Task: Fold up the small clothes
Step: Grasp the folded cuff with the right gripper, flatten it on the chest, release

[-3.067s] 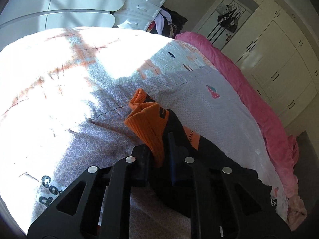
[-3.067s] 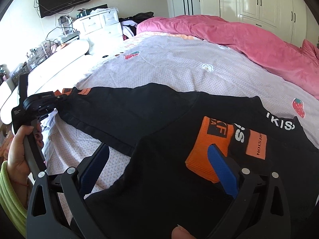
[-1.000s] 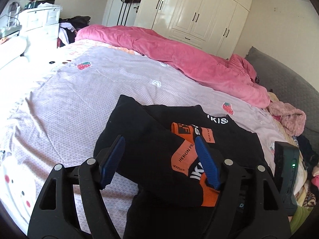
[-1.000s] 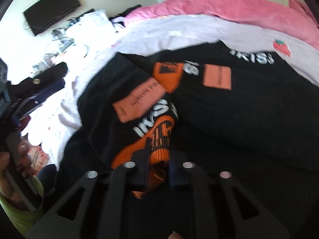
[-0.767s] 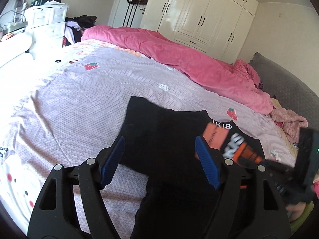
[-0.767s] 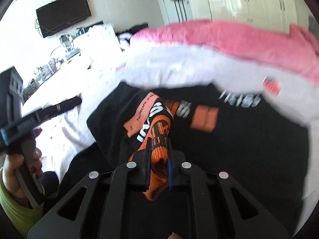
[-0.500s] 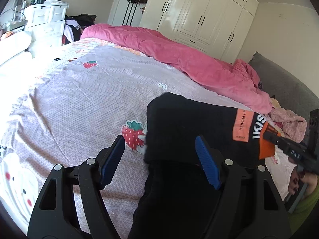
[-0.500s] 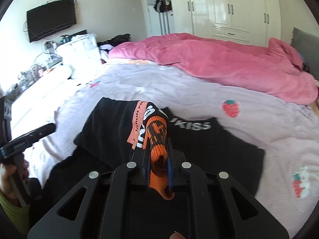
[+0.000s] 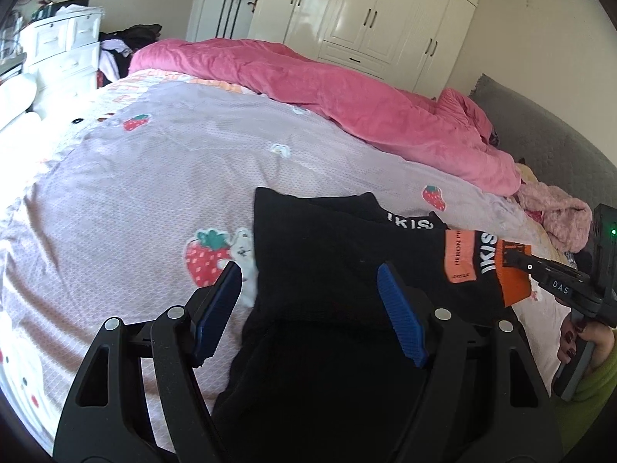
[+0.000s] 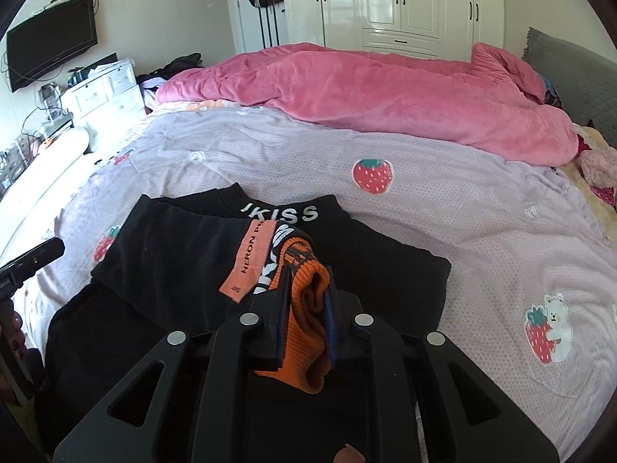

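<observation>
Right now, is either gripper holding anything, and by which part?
Right gripper, jaws opening, has the black top's orange ribbed cuff between its pads. Left gripper is open, holding nothing.

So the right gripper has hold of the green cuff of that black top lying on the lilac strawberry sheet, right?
Not green: the cuff between the right gripper pads is orange, as the right wrist view shows, and its jaws are opening. The black top does lie on the lilac strawberry sheet.
</observation>
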### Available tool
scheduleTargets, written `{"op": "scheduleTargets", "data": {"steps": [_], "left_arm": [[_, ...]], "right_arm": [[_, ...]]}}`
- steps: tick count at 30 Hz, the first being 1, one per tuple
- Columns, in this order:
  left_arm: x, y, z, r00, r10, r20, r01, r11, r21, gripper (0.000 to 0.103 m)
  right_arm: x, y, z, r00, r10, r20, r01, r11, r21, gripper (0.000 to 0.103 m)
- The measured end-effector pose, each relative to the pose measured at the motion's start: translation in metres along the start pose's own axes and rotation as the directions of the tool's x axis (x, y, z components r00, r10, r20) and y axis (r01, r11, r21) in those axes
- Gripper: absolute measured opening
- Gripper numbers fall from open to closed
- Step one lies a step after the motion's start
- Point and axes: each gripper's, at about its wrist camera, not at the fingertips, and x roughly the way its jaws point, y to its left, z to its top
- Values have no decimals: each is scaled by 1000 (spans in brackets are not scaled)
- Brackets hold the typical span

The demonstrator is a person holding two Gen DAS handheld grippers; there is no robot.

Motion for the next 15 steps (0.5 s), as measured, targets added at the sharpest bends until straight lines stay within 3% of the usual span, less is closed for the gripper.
{"op": "scheduleTargets", "data": {"steps": [8, 10, 15], "left_arm": [[47, -33, 11, 997, -6, -77, 11, 997, 73, 65], [61, -35, 8, 995, 12, -104, -3, 996, 87, 65], [82, -26, -4, 988, 32, -153, -19, 996, 86, 65]], "right_arm": [[-5, -23, -4, 996, -83, 25, 81, 996, 46, 23], [-6, -28, -6, 996, -90, 26, 88, 995, 52, 30], [-1, -24, -13, 997, -79, 12, 79, 996, 41, 33]]}}
